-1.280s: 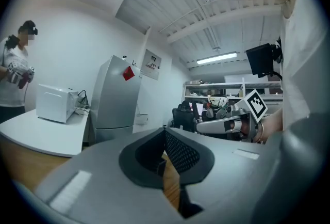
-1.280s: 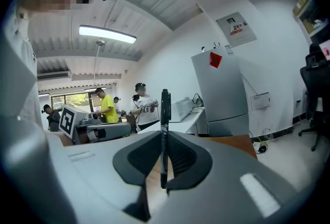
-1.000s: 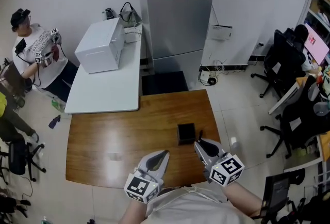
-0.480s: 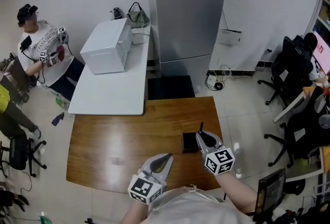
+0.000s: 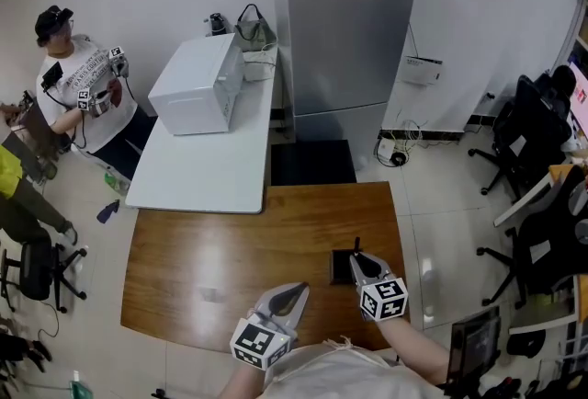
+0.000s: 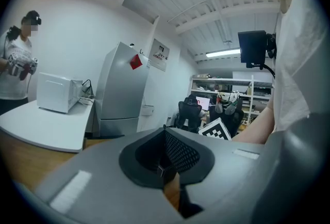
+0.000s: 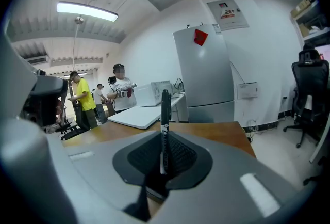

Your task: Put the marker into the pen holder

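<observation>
A black square pen holder [image 5: 340,267] stands on the brown wooden table [image 5: 230,250], near its right end. My right gripper [image 5: 356,260] sits right against the holder's right side, shut on a black marker [image 5: 356,246]. In the right gripper view the marker [image 7: 164,114] stands upright between the shut pads of the right gripper [image 7: 163,158], its tip pointing up. My left gripper [image 5: 287,300] hovers over the table's near edge, left of the holder. The left gripper [image 6: 166,165] has its jaws together with nothing between them.
Behind the wooden table stands a white table [image 5: 207,163] with a white microwave [image 5: 197,85], and a grey fridge [image 5: 344,20] beside it. A person [image 5: 78,85] stands at the far left. Office chairs [image 5: 533,135] are on the right.
My right gripper has carried the marker left and closer to the pen holder, from beside it to right against it. The left gripper has hardly moved.
</observation>
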Tool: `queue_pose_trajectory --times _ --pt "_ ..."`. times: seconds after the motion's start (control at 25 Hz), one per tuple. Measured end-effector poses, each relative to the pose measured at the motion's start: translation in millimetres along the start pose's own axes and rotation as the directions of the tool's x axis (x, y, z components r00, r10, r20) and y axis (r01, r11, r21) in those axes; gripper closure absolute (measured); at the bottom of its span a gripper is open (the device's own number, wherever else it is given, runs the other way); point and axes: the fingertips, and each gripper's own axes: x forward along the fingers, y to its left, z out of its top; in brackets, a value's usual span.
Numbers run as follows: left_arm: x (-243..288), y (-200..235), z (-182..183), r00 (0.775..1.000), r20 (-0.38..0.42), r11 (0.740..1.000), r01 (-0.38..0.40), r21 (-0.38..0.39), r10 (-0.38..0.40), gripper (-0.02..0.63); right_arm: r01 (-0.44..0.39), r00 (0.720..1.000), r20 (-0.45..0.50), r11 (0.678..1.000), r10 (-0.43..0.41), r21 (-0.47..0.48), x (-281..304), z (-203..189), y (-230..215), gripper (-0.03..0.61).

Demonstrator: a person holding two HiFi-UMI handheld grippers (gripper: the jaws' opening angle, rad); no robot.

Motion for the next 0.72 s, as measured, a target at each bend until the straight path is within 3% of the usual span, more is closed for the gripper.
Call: queue_pose_trajectory --times 0.4,0.48,0.56,0.72 --pt "1.8 -1.0 -1.5 1.000 -0.019 1.000 0.020 0.017 -0.020 0.600 0.089 0.995 -0.042 0.996 -0.088 0.020 -8.3 -7.8 -13.8 0.511" --pt "2.1 -1.9 -1.5 1.000 -0.017 1.000 0.023 0.019 -0.022 0.600 0.087 0.996 -0.006 0.996 -0.087 0.010 -17.5 4.5 -9.2 0.513" --pt "2.6 -2.5 -0.4 1.000 -0.014 1.000 0.024 0.020 -0.023 0.600 0.073 0.996 0.059 0.997 -0.072 -0.013 -29.9 30.6 0.9 0.574" --pt "0.7 -3.8 4.5 1.000 0.007 1.000 0.021 0.022 -0.021 0.600 0.017 0.973 0.232 0.999 -0.006 -0.045 -68.8 96.2 31.9 0.578"
